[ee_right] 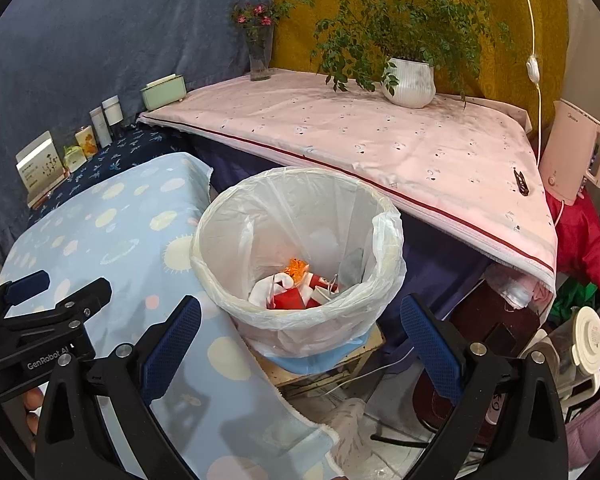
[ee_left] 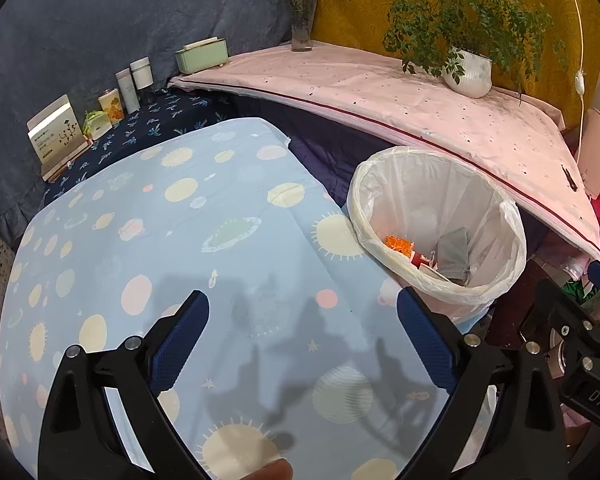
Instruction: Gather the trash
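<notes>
Apparently done — both grippers, left (ee_left: 302, 338) and right (ee_right: 300, 338), hang with fingers spread and empty; a careless swing could tip the lined bin (ee_right: 296, 264) off its perch.

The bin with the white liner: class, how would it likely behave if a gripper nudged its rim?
The bin probably slides or tips easily: it looks nearly empty, holding only light scraps. Its thin liner would likely crumple and slip.

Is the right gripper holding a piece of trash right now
No, the right gripper is open with nothing between its fingers, and the trash sits inside the bin beneath it.
</notes>
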